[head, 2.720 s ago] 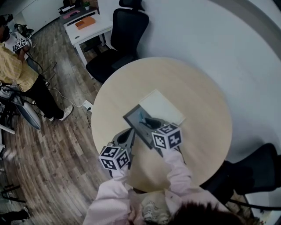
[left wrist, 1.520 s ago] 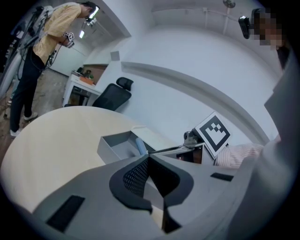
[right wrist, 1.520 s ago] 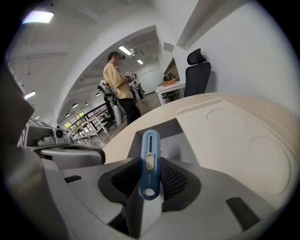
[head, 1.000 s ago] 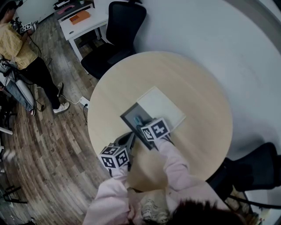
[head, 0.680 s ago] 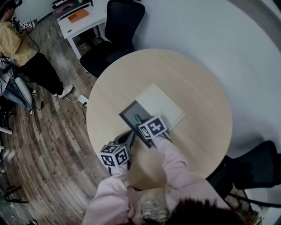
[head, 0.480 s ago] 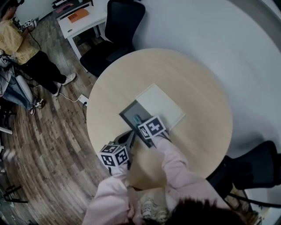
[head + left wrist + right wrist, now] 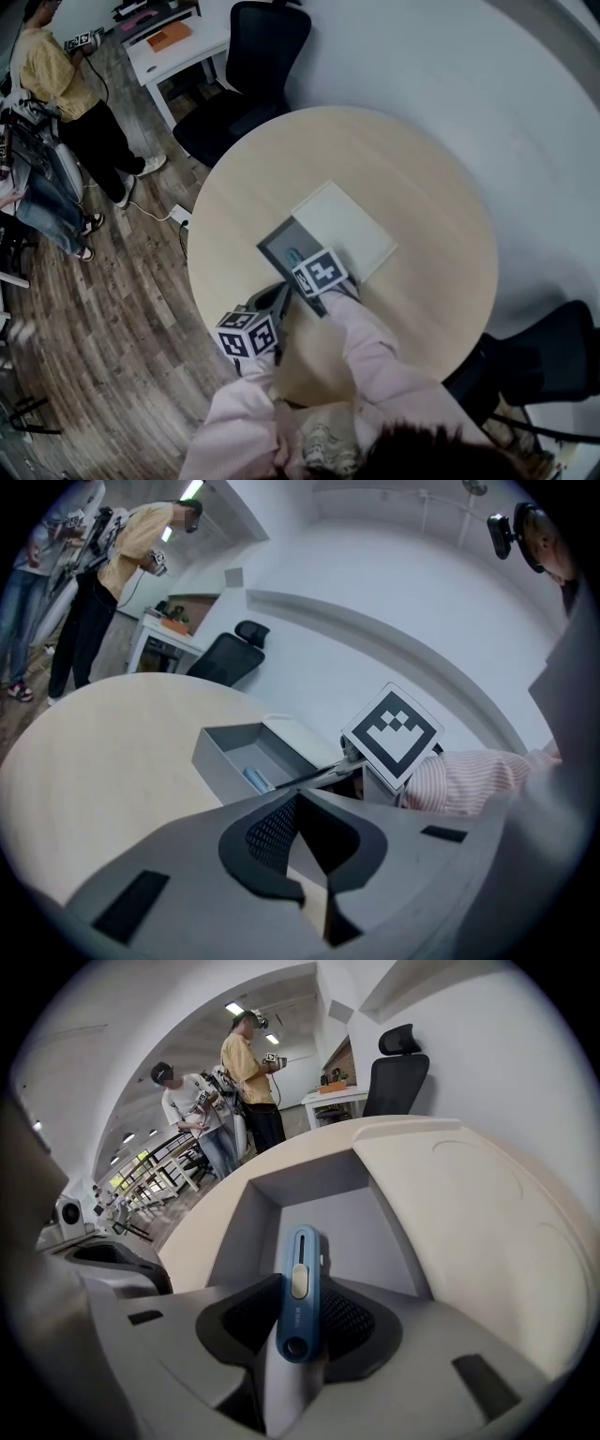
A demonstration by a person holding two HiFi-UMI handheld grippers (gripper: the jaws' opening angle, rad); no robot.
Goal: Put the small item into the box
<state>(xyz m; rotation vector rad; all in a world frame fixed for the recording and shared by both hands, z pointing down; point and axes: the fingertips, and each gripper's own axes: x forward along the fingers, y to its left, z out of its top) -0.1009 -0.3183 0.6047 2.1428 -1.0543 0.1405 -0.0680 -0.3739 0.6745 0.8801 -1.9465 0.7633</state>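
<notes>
A blue slide cutter (image 7: 298, 1288) sits between the pads of my right gripper (image 7: 298, 1312), which is shut on it. Its far end points into the open grey box (image 7: 347, 1232). In the head view the right gripper (image 7: 302, 262) hangs over the box (image 7: 277, 246), with the cutter (image 7: 291, 253) showing just past its marker cube. The left gripper view shows the cutter (image 7: 255, 780) low inside the box (image 7: 225, 752), near the floor. My left gripper (image 7: 278, 292) rests shut and empty near the table's front-left edge, beside the box.
The box's white lid (image 7: 345, 232) lies flat against its far right side on the round wooden table (image 7: 394, 169). Black office chairs (image 7: 253, 66) stand beyond the table and at the right. People (image 7: 66, 84) stand on the wood floor at far left.
My right gripper has moved up and left with the cutter, further over the box. The left gripper has stayed put. The people in the background have shifted.
</notes>
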